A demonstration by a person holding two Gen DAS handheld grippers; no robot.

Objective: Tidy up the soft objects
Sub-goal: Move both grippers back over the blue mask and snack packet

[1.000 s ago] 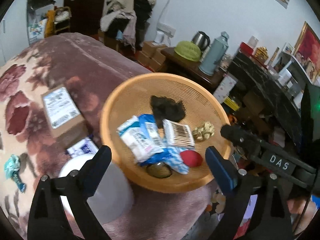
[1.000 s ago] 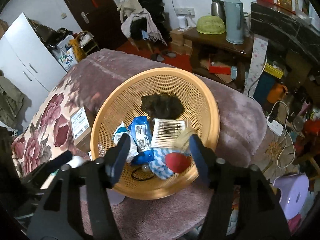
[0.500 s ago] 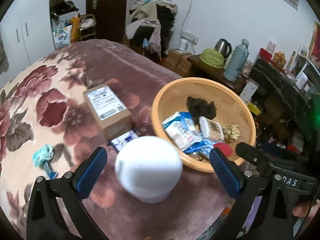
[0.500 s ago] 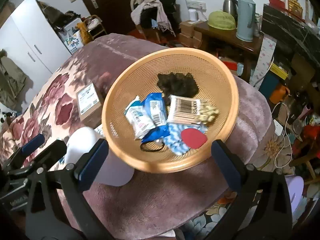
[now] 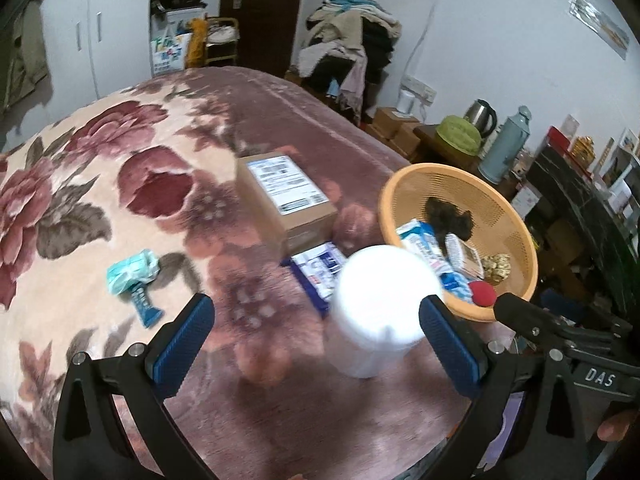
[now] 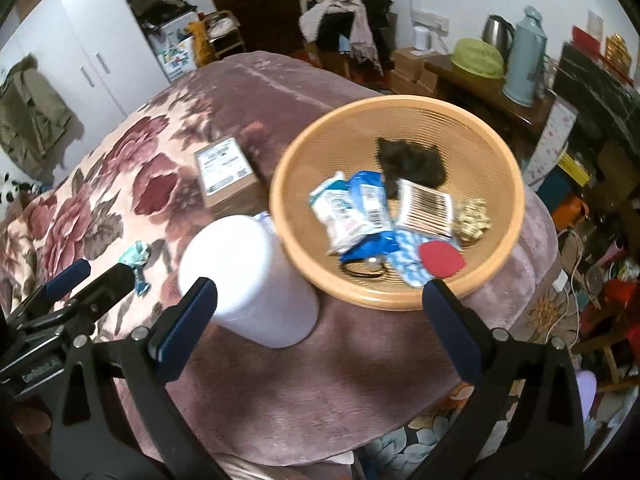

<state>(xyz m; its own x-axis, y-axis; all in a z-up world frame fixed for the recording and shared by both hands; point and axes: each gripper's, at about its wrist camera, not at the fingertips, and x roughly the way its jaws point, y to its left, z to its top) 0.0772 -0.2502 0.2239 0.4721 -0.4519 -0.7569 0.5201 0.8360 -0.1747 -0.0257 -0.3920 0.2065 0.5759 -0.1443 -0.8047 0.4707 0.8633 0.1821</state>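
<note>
both grippers, left gripper (image 5: 316, 334) and right gripper (image 6: 320, 312), have backed away from the basket (image 6: 400, 300), jaws wide and empty; probably seeking the next item.

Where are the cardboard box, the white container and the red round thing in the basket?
cardboard box (image 5: 285, 196): left wrist view, on its top label.
white container (image 6: 244, 276): right wrist view, on its side, near the top.
red round thing (image 6: 442, 258): right wrist view, on its flat face.

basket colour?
Orange basket; right wrist view shows it best.
</note>
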